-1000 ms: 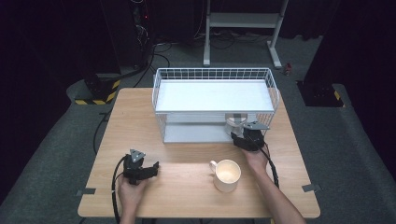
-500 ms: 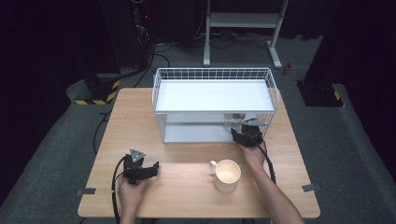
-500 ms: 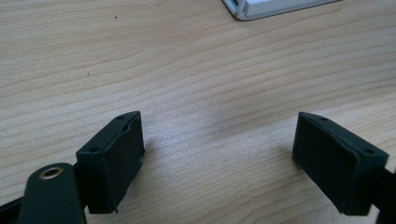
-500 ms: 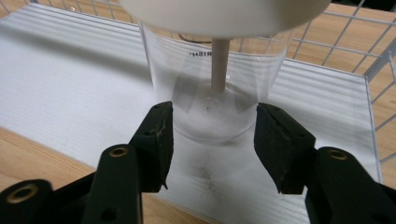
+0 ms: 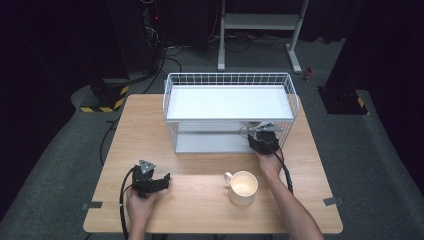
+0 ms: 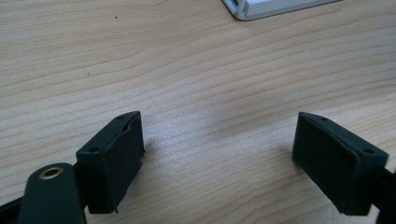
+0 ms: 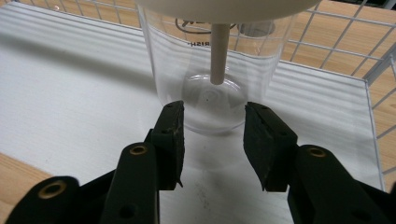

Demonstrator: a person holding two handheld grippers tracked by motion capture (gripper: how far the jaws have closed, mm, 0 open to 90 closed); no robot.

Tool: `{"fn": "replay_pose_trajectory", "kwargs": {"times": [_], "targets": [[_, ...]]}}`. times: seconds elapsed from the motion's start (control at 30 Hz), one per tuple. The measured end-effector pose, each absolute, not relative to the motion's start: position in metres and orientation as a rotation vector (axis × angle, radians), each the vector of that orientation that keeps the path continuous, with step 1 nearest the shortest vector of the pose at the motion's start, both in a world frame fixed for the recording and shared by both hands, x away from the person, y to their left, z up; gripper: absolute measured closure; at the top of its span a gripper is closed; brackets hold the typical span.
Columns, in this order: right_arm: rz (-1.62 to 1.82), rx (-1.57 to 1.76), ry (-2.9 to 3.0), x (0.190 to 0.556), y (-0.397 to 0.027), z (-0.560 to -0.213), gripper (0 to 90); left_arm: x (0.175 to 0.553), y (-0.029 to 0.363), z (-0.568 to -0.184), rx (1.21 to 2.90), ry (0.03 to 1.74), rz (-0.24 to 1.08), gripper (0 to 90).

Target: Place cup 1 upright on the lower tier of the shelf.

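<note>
The right gripper [image 5: 260, 136] reaches into the lower shelf of the white wire rack [image 5: 229, 79], the person's right forearm stretched forward across the wooden table [image 5: 140, 125] past the cream mug [image 5: 243, 187]. In the right gripper view its jaws have just been closing and now stand narrow, their pads [image 7: 173, 135] at the base of a clear glass tumbler [image 7: 212, 79] that stands upright on the shelf's white floor; whether the pads press on the glass cannot be told. The left gripper [image 5: 152, 182] rests low over the table's near left part, held in the left hand, well apart from the rack. Its jaws stand wide apart over bare wood, holding nothing.
</note>
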State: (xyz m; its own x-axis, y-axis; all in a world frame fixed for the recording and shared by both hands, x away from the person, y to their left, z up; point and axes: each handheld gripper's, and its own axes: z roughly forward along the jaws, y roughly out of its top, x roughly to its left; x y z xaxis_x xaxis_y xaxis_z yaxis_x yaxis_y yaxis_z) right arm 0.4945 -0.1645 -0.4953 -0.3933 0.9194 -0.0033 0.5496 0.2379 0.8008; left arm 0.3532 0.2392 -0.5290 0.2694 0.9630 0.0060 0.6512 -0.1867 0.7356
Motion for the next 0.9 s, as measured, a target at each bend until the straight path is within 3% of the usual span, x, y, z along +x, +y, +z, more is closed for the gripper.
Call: {"fn": "replay_pose_trajectory", "kwargs": {"times": [0.27, 0.57, 0.9], "targets": [[1.011, 1.335, 2.045, 0.496, -0.165, -0.498, 60.3, 0.353, 0.239, -0.529, 1.921, 1.454, 0.645, 16.9], [1.046, 1.316, 2.047, 0.488, -0.169, -0.489, 50.9, 0.353, 0.239, -0.529, 1.921, 1.453, 0.645, 16.9], [1.079, 1.296, 2.057, 0.474, -0.18, -0.485, 46.8, 0.353, 0.239, -0.529, 1.921, 1.453, 0.645, 16.9]]}}
